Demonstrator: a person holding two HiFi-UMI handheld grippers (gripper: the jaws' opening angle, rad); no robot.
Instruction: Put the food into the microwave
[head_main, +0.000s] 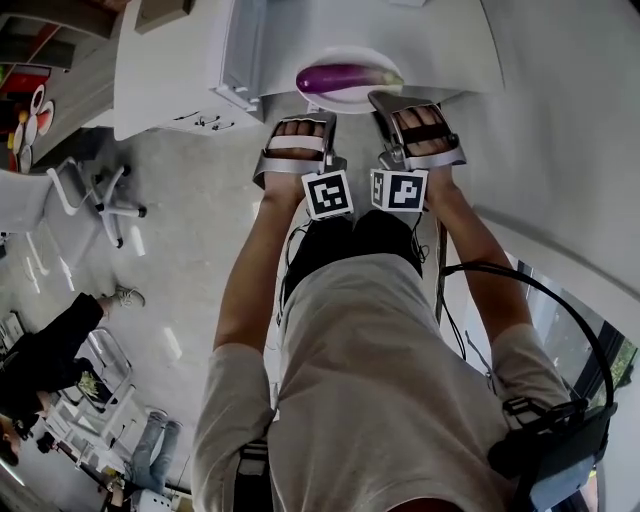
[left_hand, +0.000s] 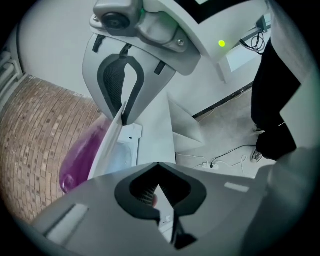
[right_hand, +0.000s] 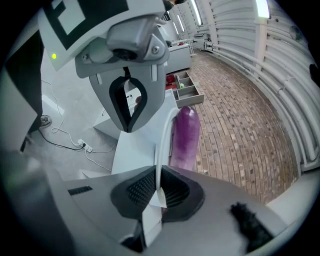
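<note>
Head view: eggplant lies on plate, carried above the floor. Left gripper and right gripper each clamp its near rim, left and right.

Glossy purple eggplant lying on its side, lengthwise across the middle of a round white plate. The plate's near rim is pinched by the left gripper and right gripper.
</note>
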